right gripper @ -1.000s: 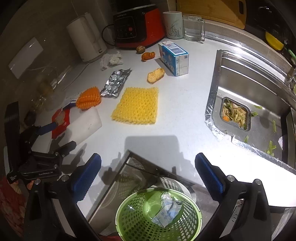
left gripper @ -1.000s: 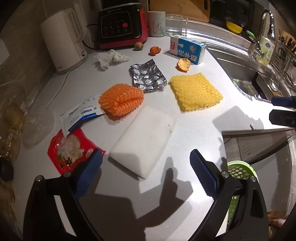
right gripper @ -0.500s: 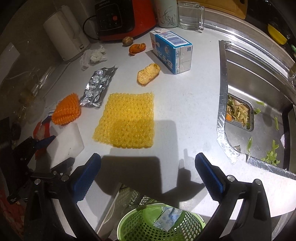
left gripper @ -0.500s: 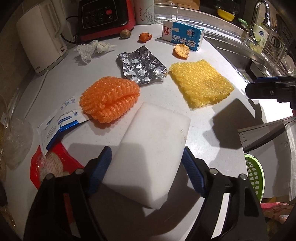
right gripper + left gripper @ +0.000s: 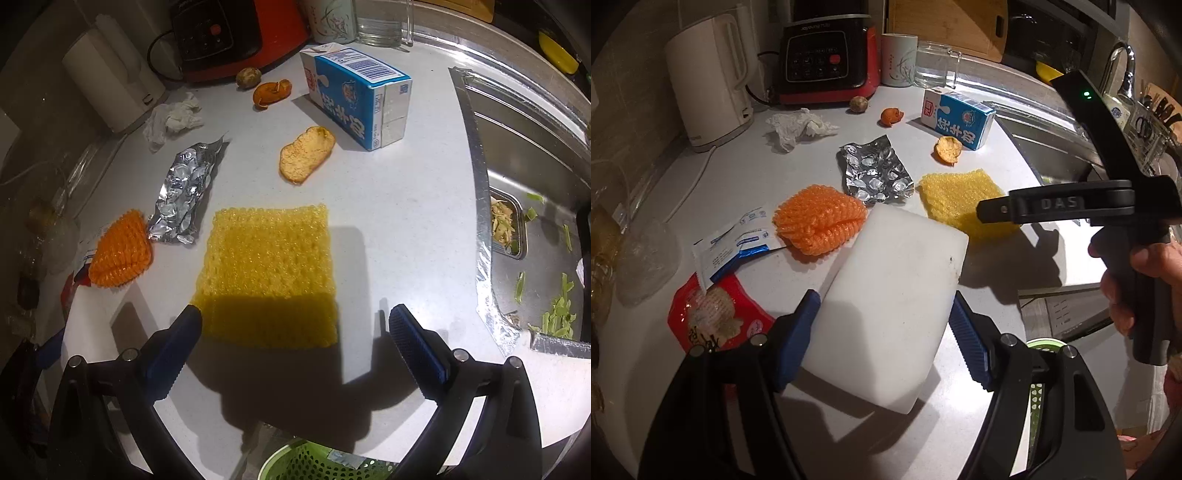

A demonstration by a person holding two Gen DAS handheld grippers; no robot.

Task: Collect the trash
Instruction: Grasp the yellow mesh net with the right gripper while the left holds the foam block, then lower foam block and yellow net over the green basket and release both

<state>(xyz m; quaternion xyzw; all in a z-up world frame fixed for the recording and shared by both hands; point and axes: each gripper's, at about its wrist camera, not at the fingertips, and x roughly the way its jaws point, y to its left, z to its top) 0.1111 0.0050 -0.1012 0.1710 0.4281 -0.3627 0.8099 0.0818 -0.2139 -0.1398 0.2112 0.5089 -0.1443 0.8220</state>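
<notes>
A white foam block (image 5: 894,295) lies on the pale counter (image 5: 757,177) between the jaws of my left gripper (image 5: 884,297). Those jaws are closing, and their blue pads (image 5: 798,332) rest against the block's two long sides. My right gripper (image 5: 295,317) hangs open over the near edge of a yellow foam net (image 5: 269,258), nothing between its fingers. In the left wrist view a hand (image 5: 1126,280) holds it from the right. Other trash lies around: an orange foam net (image 5: 820,221), a foil blister sheet (image 5: 875,173), a blue milk carton (image 5: 956,120), orange peel (image 5: 947,147) and crumpled tissue (image 5: 798,125).
A green basket (image 5: 314,461) with a wrapper in it sits below the counter's front edge. A red snack bag (image 5: 713,317) and a blue-white sachet (image 5: 735,243) lie at the left. Kettle (image 5: 709,81), red appliance (image 5: 827,62) and mugs line the back. The sink (image 5: 535,147) is at the right.
My left gripper came forward around the white block and its jaws narrowed onto it. My right gripper travelled from above the green basket to over the yellow net.
</notes>
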